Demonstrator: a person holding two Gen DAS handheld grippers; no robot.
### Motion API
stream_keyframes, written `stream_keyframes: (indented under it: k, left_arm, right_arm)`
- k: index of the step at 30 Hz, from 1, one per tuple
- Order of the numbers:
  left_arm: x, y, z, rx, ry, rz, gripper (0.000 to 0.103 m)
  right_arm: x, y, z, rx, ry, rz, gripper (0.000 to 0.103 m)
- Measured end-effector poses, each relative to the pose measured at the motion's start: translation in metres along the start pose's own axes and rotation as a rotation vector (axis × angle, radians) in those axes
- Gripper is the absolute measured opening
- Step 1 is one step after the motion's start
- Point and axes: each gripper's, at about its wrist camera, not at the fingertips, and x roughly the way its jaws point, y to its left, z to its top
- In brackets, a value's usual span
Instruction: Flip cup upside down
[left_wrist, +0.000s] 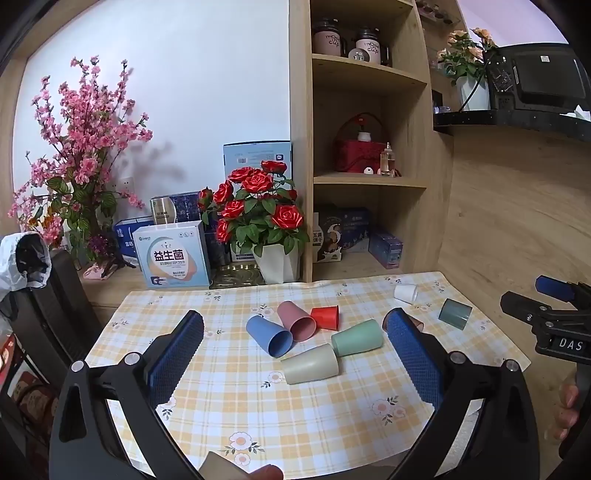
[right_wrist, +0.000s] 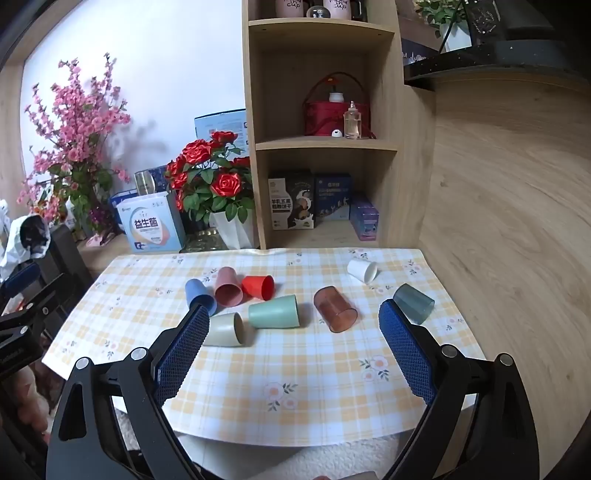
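Several cups lie on their sides on the checked tablecloth (right_wrist: 295, 376): blue (left_wrist: 269, 336), pink (left_wrist: 297, 320), red (left_wrist: 325, 316), green (left_wrist: 357, 338), beige (left_wrist: 310, 363), white (left_wrist: 405, 293) and grey-green (left_wrist: 455, 314). A translucent brown cup (right_wrist: 335, 309) also lies on its side. My left gripper (left_wrist: 293, 350) is open and empty, above the near half of the table, facing the cluster. My right gripper (right_wrist: 293, 343) is open and empty, held back near the front edge. The right gripper also shows at the right edge of the left wrist view (left_wrist: 546, 317).
A white pot of red roses (left_wrist: 277, 260), pink blossom branches (left_wrist: 81, 147) and boxes (left_wrist: 171, 254) stand behind the table. A wooden shelf unit (left_wrist: 369, 177) rises at the back right. A dark chair (left_wrist: 48, 317) stands at the left.
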Motion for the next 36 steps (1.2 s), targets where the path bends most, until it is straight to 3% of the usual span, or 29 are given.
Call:
stream_keyframes:
  k: [36]
  left_arm:
    - [-0.0045,0.0067,0.0004,0.004,-0.009,0.0,0.097]
  right_arm:
    - [-0.0027,-0.0032,0.0006,0.007,-0.003,-0.011,0.09]
